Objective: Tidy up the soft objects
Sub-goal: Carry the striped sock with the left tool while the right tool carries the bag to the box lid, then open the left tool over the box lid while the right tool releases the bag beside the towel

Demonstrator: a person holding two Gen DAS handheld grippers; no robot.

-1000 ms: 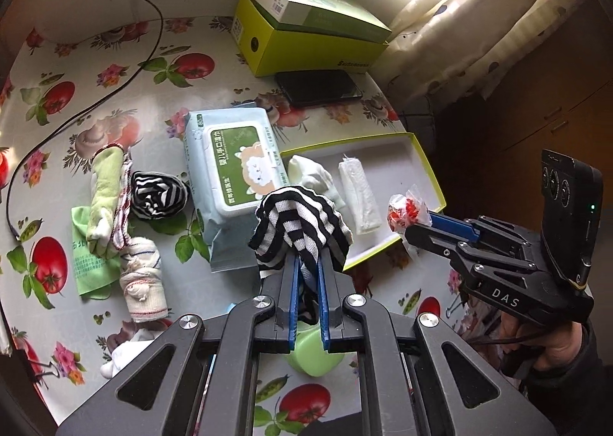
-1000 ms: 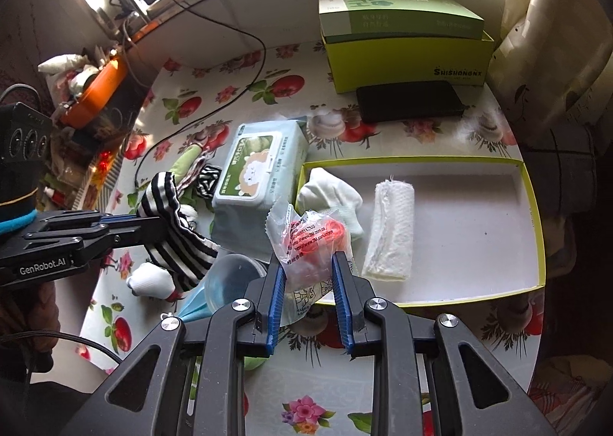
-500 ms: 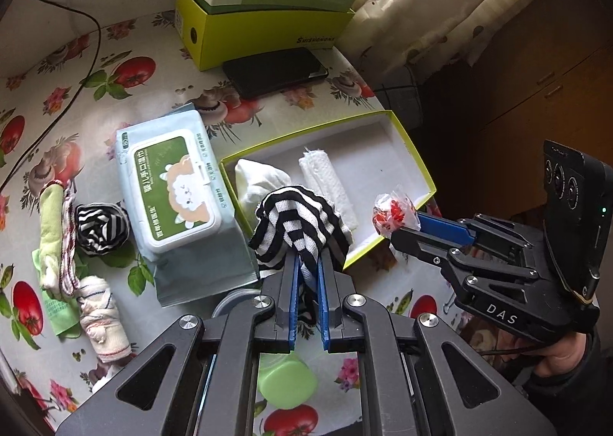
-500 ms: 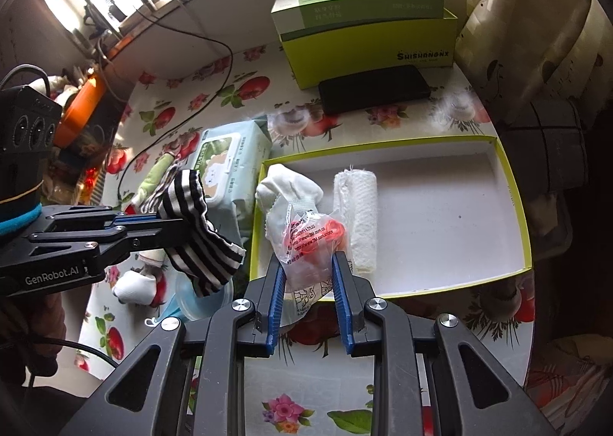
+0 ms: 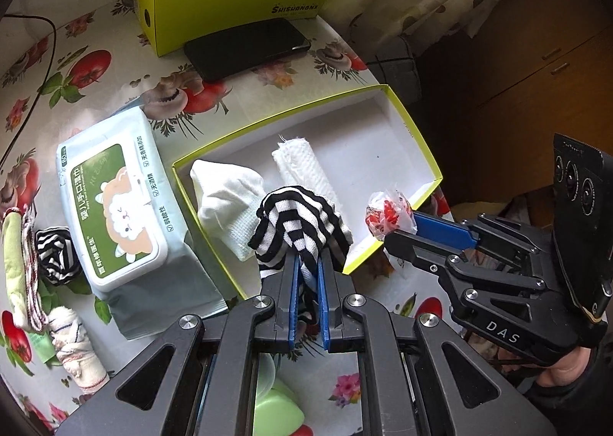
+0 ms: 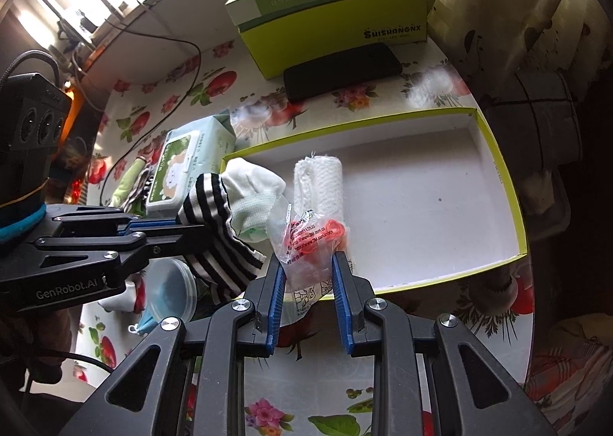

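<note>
Left wrist view: over the fruit-print oilcloth table (image 5: 115, 64), the left gripper (image 5: 306, 263) is clenching a limp black-and-white striped sock (image 5: 299, 221), best pinched at its bunched middle, now hanging over the yellow-rimmed white tray's (image 5: 429, 160) near edge, closer than before.

Right wrist view: the right gripper (image 6: 309, 263) is grasping a light, crinkly, slippery clear packet of red pieces (image 6: 306, 240), also nearer that edge.

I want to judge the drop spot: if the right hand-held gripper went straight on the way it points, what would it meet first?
Probably the rolled white cloth in the yellow-rimmed tray, just beyond the plastic packet held by the right hand-held gripper; depth is unclear.
</note>
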